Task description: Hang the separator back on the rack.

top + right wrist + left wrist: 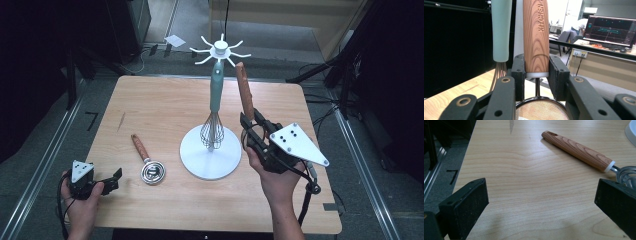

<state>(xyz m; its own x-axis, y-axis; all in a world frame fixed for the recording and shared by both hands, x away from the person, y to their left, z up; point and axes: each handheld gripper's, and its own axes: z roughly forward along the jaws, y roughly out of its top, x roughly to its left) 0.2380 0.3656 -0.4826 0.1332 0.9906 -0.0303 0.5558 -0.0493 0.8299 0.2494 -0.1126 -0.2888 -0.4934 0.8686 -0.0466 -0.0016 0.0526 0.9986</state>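
Right gripper view looks along the right tongs [536,75], and they are clamped on a strainer [536,37] at the bottom end of its wooden handle, one black pad on each side. The handle stands straight up between the pads. It is brown with wavy wood lines, it has letters pressed into it near the top, and a thin white ring sits at its bottom end. Below the ring a thin metal stem goes down to a round bowl of fine mesh with a shiny rim (the bowl sits low, right by the camera). From the high view, the right tongs [248,121] hold the strainer [244,90] up over the right half of the counter [165,100], just beside the white rack [212,150], with the handle pointing up and leaning a little. The rack has a round flat base, a tall pole and a ring of small hooks on top, and a whisk [215,95] with a pale green handle hangs on it with its wires down near the base. The left tongs [116,178] are low at the near left edge of the counter. Their jaws stand wide apart with nothing between them. A scoop [584,153] with a wooden handle and a shiny metal head lies flat on the counter just past them, not touching them.
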